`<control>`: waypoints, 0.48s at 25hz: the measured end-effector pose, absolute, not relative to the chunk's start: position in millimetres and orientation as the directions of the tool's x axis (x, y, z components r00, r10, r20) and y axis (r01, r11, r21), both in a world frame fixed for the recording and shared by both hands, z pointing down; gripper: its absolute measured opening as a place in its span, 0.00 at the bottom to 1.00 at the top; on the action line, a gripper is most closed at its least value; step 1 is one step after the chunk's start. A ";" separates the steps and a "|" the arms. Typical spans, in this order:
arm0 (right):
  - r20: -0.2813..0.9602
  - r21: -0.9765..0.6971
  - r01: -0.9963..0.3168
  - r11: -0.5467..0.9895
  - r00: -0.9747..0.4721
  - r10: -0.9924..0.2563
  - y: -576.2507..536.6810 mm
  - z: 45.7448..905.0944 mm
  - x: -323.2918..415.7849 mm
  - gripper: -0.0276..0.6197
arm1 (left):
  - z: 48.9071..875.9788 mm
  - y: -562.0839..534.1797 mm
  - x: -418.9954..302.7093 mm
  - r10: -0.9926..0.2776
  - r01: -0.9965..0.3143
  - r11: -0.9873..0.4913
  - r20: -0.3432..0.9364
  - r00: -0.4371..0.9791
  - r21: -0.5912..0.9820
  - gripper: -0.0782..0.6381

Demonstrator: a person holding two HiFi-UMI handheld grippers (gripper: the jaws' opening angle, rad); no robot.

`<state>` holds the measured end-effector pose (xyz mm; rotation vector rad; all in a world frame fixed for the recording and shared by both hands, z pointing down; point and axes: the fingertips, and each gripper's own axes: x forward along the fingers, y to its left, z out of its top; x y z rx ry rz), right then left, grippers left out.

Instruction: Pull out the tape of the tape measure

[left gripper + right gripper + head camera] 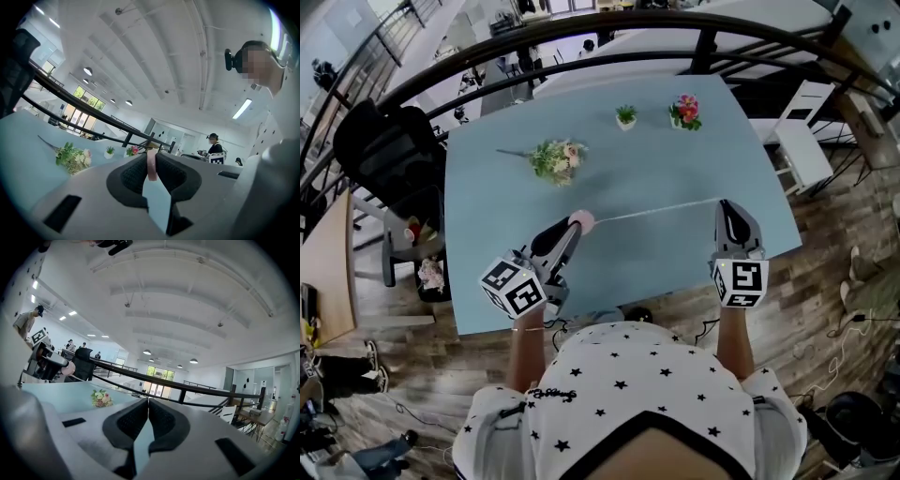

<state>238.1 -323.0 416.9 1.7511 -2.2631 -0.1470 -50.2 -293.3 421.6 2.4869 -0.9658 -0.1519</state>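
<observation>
One small round pink tape measure case point(582, 222) sits low and left of centre in the head view, pinched between the jaws of the left hand-held gripper point(572, 231); the left gripper view shows its pink rim point(151, 165) clamped edge-on between the dark pads. From the case a thin pale tape point(656, 210) runs right across the frame, rising slightly, taut and straight just above the pale blue surface point(656, 159). Its far end meets the tips of the right hand-held gripper point(727, 208), whose jaws are pressed together in the right gripper view point(148, 404), apparently nipping the tape's end, though the strip is too thin to see there. The tape's long axis thus lies along the line between the two hand-held grippers, and the right one is nearer the free end, so any further pull would likely go rightward along that line while the left steadies the case. The right hand-held gripper is already close to the surface's right-hand edge, with open wooden floor beyond it. A bouquet of pale flowers point(555, 157) and two small potted plants point(625, 116) stand well above the tape's line, clear of that path.
</observation>
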 end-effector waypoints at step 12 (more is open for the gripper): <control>0.164 0.254 -0.929 0.270 -0.234 -0.958 -320.4 417.5 235.6 0.05 | 421.5 -294.0 -52.4 -0.672 -0.621 -0.632 0.071 0.737 0.464 0.22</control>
